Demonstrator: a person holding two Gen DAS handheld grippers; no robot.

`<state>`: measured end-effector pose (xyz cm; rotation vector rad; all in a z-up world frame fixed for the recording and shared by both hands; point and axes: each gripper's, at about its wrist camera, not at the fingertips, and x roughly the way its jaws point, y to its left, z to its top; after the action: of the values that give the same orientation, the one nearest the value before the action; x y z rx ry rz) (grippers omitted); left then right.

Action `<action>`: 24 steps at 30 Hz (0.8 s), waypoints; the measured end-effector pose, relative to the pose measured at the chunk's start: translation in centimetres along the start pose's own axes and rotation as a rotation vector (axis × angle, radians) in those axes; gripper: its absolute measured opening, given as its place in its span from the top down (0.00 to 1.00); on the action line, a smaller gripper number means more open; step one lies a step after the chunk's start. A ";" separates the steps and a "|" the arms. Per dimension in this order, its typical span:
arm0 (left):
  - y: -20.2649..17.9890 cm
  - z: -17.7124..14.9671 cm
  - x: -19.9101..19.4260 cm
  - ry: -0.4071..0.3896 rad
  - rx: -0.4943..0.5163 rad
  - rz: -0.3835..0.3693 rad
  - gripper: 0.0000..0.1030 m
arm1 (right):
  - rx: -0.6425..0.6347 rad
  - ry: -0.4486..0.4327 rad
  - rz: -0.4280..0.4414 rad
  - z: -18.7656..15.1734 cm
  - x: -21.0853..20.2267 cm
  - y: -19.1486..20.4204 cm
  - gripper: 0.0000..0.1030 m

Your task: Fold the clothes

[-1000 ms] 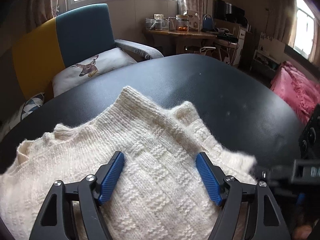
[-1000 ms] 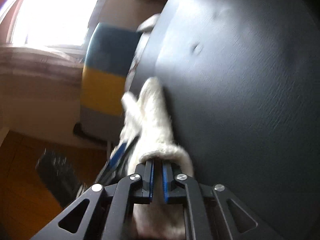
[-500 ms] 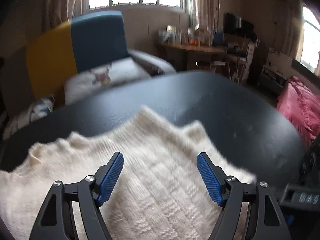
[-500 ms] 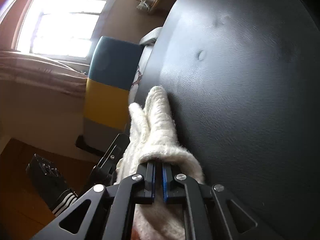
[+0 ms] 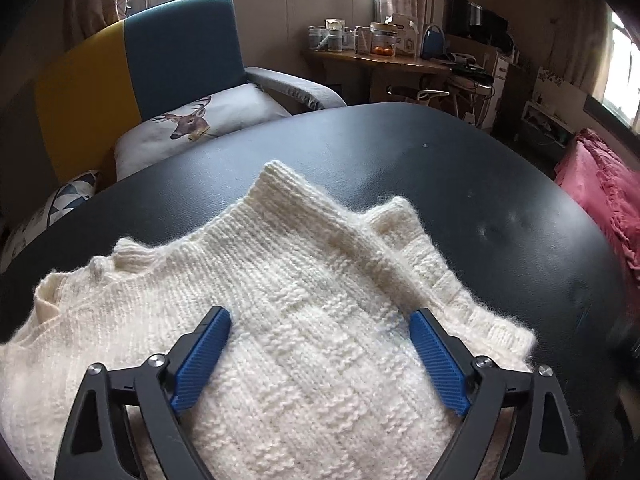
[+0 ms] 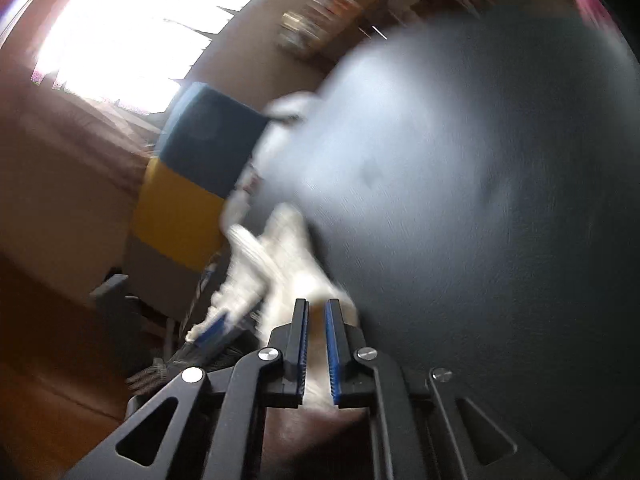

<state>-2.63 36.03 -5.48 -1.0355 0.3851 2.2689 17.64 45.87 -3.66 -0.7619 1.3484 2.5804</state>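
Both of my hand-held grippers had just been easing apart: the left hand-held gripper (image 5: 320, 354) stood spread wide, released, over the sweater (image 5: 280, 320) on the black surface (image 5: 460, 168). My right hand-held gripper (image 6: 316, 344) was letting go of the sweater's edge, blurred cloth showing between its parted pads. I judged this fold laid down.

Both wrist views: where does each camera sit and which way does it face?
Left wrist: on the left gripper, angled down over the cream knitted sweater on the round black table; its blue pads stand wide apart.
Right wrist: on the right gripper, rolled sideways and blurred, at the table edge; its narrow-gapped jaws have just been opening.
Shared: sweater, table, blue-and-yellow armchair.
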 end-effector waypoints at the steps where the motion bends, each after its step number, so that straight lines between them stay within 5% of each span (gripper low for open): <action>1: -0.1 0.0 0.0 0.001 0.003 0.002 0.09 | -0.060 0.006 0.015 0.9 0.4 0.9 0.84; 7: 0.1 -0.3 -0.1 -0.006 -0.005 -0.012 0.09 | -0.347 0.254 -0.082 3.1 8.6 3.7 0.88; 11: -0.1 -0.4 0.1 0.002 0.011 -0.004 0.06 | -0.362 0.316 -0.136 3.0 11.3 2.4 1.00; 17: -0.2 -0.2 -0.1 0.013 0.017 0.001 0.06 | -0.352 0.265 -0.149 2.6 10.8 1.3 1.00; 18: -0.2 0.1 -0.4 0.022 0.024 0.001 0.06 | -0.332 0.264 -0.131 2.6 10.1 1.2 0.99; 20: -0.3 1.1 -1.3 0.006 0.033 -0.004 0.07 | -0.278 0.255 -0.077 3.5 8.9 1.7 0.78; 24: -1.2 3.4 -1.8 -0.067 0.115 0.042 0.07 | -0.291 0.325 -0.069 3.7 6.9 0.4 0.76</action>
<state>-2.96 37.91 -1.92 -0.8985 0.5072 2.2827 10.12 47.80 -4.97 -1.2979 0.9979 2.7162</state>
